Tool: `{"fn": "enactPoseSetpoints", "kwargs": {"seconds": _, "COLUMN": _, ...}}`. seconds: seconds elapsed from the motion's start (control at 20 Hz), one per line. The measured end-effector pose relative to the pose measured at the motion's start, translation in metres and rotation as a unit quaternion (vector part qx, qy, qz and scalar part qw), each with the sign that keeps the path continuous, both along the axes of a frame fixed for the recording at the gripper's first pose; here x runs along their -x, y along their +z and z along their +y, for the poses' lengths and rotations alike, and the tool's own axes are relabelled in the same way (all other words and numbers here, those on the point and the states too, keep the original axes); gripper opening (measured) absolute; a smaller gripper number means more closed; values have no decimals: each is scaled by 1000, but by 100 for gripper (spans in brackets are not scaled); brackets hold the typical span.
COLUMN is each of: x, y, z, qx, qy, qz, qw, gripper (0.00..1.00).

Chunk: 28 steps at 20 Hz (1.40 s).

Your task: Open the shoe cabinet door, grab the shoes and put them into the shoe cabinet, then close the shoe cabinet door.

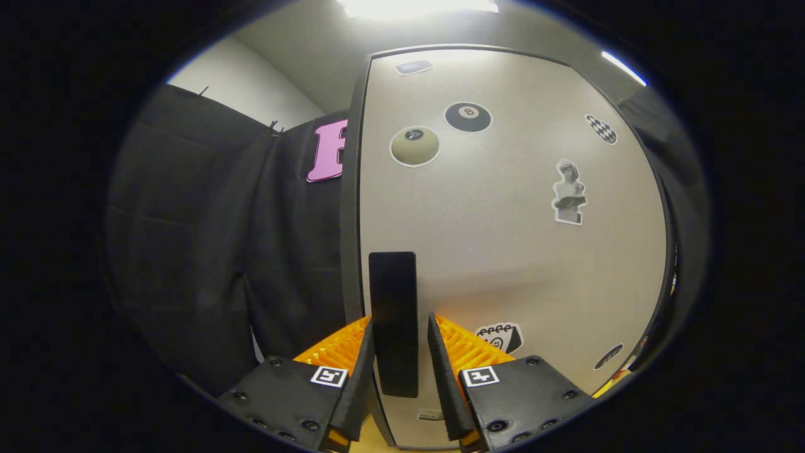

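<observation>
The camera rides on the claw [400, 352], looking forward along its fingers, very near the door [503, 251]; the handle [394, 324] stands at 12 o'clock between them, wall cloth [220, 251] at 9.

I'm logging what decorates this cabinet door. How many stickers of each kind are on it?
Ball stickers: 2, one black, one beige
Bust sticker: 1
Checkered oval: 1
Other small stickers: 4
Total: 8
The tool straddles the door handle.
</observation>
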State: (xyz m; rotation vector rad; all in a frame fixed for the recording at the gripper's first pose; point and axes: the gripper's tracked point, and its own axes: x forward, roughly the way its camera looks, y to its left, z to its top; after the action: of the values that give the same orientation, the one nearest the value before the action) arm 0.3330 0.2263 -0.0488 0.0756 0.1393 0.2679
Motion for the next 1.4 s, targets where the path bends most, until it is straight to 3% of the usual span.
{"fn": "enactPoseSetpoints", "kwargs": {"seconds": 0.1, "x": 0, "y": -2, "z": 7, "qx": 9, "qy": 7, "qz": 2, "qw": 1000, "gripper": 52}}
{"fn": "enactPoseSetpoints", "kwargs": {"seconds": 0.2, "x": 1, "y": -1, "z": 5, "qx": 13, "qy": 7, "qz": 4, "qw": 1000, "gripper": 33}}
{"fn": "enactPoseSetpoints", "kwargs": {"seconds": 0.4, "x": 6, "y": -1, "z": 5, "qx": 10, "qy": 24, "qz": 20, "qw": 999, "gripper": 13}}
{"fn": "enactPoseSetpoints", "kwargs": {"seconds": 0.6, "x": 24, "y": 2, "z": 2, "qx": 9, "qy": 45, "qz": 24, "qw": 999, "gripper": 13}}
{"fn": "enactPoseSetpoints", "kwargs": {"seconds": 0.95, "x": 90, "y": 21, "z": -26, "qx": 1, "qy": 83, "qz": 32, "qw": 996, "gripper": 13}}
{"fn": "enactPoseSetpoints", "kwargs": {"seconds": 1.4, "x": 156, "y": 39, "z": -69, "qx": 5, "qy": 98, "qz": 41, "qw": 994, "gripper": 13}}
